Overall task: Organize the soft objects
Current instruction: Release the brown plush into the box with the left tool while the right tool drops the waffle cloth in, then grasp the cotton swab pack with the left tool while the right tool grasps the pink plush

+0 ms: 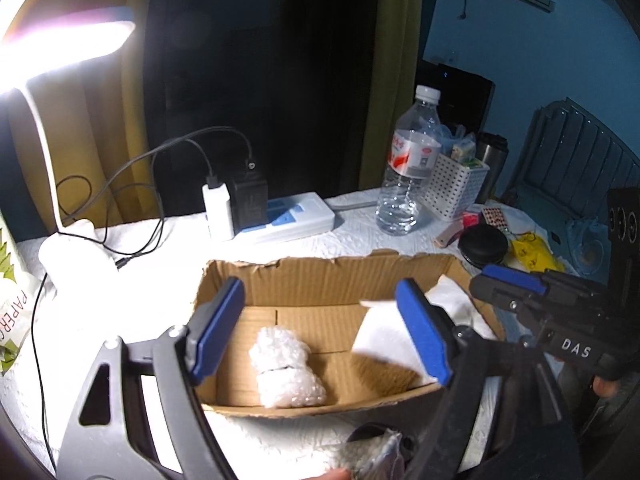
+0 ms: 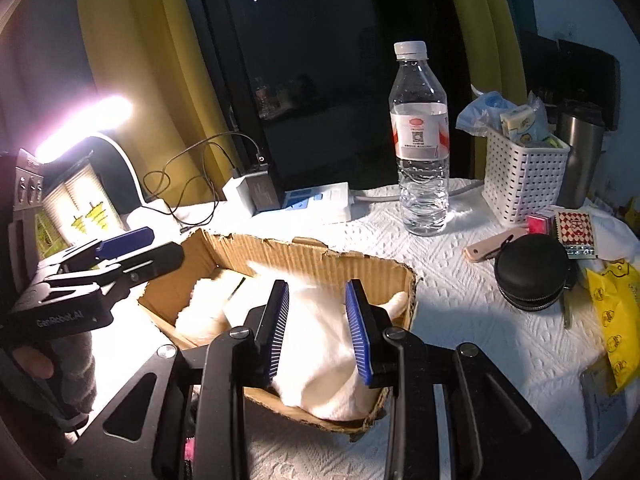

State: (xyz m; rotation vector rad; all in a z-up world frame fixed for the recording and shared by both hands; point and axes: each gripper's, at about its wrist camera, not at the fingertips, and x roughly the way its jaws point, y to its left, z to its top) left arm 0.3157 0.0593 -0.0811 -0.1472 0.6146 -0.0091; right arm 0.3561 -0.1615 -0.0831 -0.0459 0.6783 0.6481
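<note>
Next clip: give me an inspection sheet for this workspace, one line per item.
Surface: table under white embossed paper towel.
Job's things: torn brown cardboard box holds a bubble-wrap bundle and white soft cloth.
Clutter: clear plastic water bottle, white lattice basket, black round zip case, yellow plastic bag.
Grippers: left claw open over the box; right claw open, astride the cloth.
Cables: black cords to chargers on a white power strip.
Surroundings: lit desk lamp, yellow curtains, dark window.
</note>
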